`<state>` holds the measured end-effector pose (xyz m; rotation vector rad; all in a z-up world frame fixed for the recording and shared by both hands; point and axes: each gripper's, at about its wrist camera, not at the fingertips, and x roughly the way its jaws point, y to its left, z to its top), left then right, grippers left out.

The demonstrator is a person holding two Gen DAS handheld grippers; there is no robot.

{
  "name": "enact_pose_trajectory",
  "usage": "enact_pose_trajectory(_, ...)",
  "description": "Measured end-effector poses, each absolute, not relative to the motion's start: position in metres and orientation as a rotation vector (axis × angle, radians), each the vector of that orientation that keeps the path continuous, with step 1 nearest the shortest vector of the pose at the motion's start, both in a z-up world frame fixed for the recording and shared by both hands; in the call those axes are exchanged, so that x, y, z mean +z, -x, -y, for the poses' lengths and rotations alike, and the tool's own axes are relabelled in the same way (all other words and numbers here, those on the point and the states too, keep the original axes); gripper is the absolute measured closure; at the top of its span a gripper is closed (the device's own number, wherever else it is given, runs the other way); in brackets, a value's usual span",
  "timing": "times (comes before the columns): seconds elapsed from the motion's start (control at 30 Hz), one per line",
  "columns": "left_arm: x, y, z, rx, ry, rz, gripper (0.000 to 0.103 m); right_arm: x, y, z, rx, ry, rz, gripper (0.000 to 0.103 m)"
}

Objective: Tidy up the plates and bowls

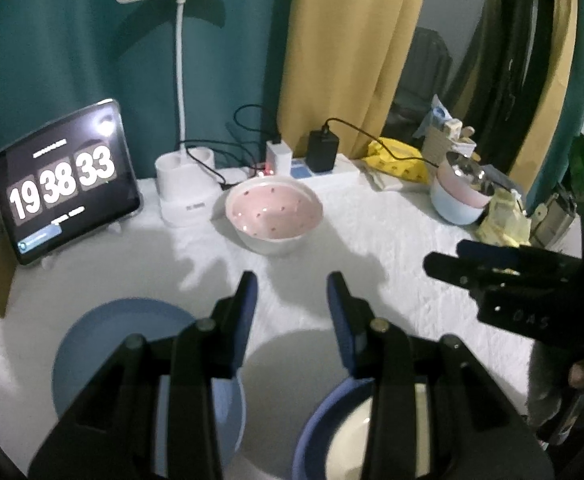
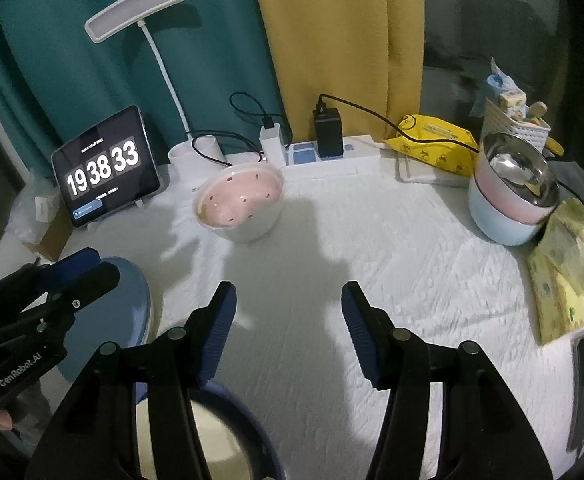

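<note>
A pink spotted bowl (image 1: 274, 216) stands at the back middle of the white table; it also shows in the right wrist view (image 2: 239, 200). A blue plate (image 1: 132, 344) lies near left, also in the right wrist view (image 2: 126, 308). A blue-rimmed cream bowl (image 1: 344, 432) sits at the near edge, also in the right wrist view (image 2: 208, 432). Stacked bowls, pale blue, pink and steel (image 2: 512, 192), stand at the right, also in the left wrist view (image 1: 462, 196). My left gripper (image 1: 292, 284) is open and empty above the table. My right gripper (image 2: 288, 296) is open and empty.
A tablet clock (image 1: 64, 180), a white desk lamp (image 1: 182, 120), chargers and a power strip (image 2: 324, 148) line the back. Yellow packets (image 2: 436, 140), a white basket (image 2: 516, 120) and yellow packs (image 2: 564, 276) sit at the right.
</note>
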<state>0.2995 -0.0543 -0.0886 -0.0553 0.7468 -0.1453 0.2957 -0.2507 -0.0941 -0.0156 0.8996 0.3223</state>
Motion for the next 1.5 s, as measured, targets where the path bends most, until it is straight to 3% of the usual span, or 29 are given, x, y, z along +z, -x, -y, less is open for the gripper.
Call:
enact_pose_trajectory(1.2, -0.170, -0.441, 0.035, -0.066, 0.108, -0.923, 0.066, -0.197, -0.445, 0.220, 0.501, -0.048, -1.027, 0.047)
enact_pose_trajectory(1.3, -0.175, -0.446, 0.035, -0.058, 0.104, -0.933, 0.066, -0.203, -0.448, 0.218, 0.509, -0.046, -1.032, 0.056)
enact_pose_trajectory(1.37, -0.177, -0.448, 0.038, -0.059, 0.099, -0.942, 0.066, -0.209, -0.448, 0.216, 0.506, -0.029, -1.045, 0.070)
enact_pose_trajectory(1.5, -0.182, -0.451, 0.042, -0.075, 0.090, -0.947, 0.067, -0.222, -0.448, 0.214, 0.494, -0.018, -1.077, 0.084)
